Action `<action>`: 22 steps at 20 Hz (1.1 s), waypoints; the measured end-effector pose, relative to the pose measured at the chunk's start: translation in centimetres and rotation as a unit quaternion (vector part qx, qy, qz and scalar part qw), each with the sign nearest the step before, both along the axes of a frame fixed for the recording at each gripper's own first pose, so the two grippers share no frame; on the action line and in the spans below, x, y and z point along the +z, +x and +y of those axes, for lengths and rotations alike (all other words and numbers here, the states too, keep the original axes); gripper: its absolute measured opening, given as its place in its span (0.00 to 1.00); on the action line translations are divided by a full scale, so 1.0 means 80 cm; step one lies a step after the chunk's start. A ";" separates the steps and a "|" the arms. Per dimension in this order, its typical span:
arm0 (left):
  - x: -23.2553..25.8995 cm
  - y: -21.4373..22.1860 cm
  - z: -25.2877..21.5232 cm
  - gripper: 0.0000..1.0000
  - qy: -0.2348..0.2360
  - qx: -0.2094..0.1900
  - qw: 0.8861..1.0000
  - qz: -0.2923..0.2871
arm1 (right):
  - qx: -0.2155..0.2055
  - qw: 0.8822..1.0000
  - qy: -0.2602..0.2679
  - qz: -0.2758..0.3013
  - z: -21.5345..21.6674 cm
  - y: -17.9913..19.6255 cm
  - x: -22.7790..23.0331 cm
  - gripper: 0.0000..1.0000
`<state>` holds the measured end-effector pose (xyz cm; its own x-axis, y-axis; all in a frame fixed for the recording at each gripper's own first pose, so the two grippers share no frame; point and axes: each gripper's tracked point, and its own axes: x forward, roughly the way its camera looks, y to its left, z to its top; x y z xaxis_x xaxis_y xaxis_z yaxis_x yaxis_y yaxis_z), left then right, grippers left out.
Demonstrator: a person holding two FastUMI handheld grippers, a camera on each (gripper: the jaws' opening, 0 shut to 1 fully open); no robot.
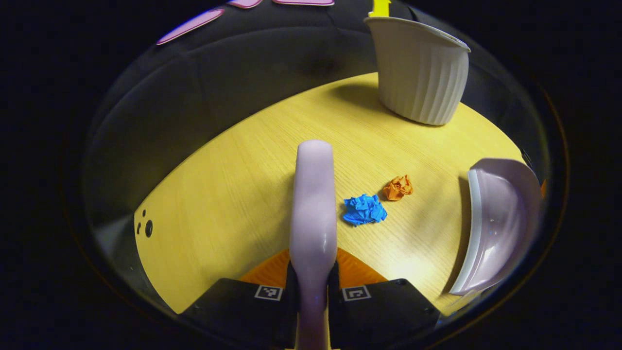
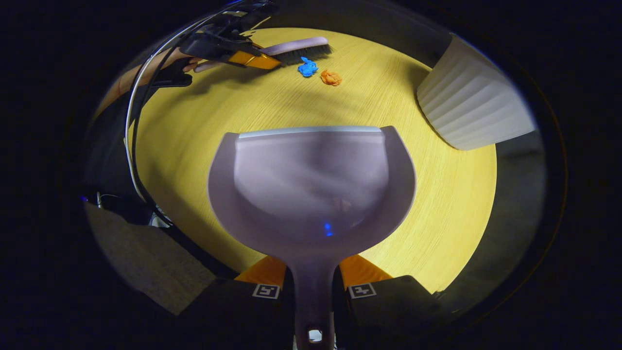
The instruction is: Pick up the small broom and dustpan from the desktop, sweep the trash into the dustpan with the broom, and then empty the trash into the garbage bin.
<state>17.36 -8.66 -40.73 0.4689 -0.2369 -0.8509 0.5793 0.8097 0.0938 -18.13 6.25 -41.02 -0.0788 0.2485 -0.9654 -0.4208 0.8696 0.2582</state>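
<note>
While you hold both tools over the tabletop (image 1: 233, 184):
Left gripper (image 1: 313, 287): your jaws clamp the broom (image 1: 315, 204) handle.
Right gripper (image 2: 313, 296): your jaws clamp the dustpan (image 2: 311, 180) handle.
Trash: blue paper (image 1: 364, 210) touching the broom, orange paper (image 1: 398, 187) alongside, mid-tabletop.
Bin (image 1: 420, 73): far tabletop edge.

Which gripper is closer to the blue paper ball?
The left one. The left gripper holds the broom right beside the blue paper ball. The right gripper holds the dustpan farther back across the table, its front edge well short of the ball.
</note>
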 end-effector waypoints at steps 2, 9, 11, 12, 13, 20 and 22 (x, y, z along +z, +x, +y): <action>-0.001 0.002 -0.004 0.30 0.007 -0.025 1.000 0.004 | 0.000 1.000 -0.002 0.002 -0.005 0.005 -0.004 0.36; 0.003 -0.027 -0.064 0.30 -0.031 -0.130 0.990 0.039 | 0.000 1.000 -0.008 0.000 -0.026 0.016 -0.019 0.36; 0.012 -0.048 -0.085 0.28 -0.047 -0.153 0.986 0.057 | -0.003 1.000 -0.003 0.001 -0.030 0.020 -0.022 0.36; 0.015 -0.054 -0.096 0.28 -0.054 -0.162 0.983 0.067 | -0.006 1.000 -0.001 0.003 -0.032 0.021 -0.025 0.36; 0.014 -0.063 -0.105 0.30 -0.063 -0.171 0.980 0.080 | -0.009 1.000 0.001 0.004 -0.033 0.020 -0.026 0.36; 0.057 -0.157 -0.154 0.30 -0.147 -0.162 0.948 0.231 | -0.015 1.000 0.005 -0.003 -0.033 0.008 -0.036 0.36; 0.063 -0.158 -0.156 0.28 -0.165 -0.124 0.951 0.229 | -0.028 1.000 0.008 -0.012 -0.031 0.009 -0.038 0.36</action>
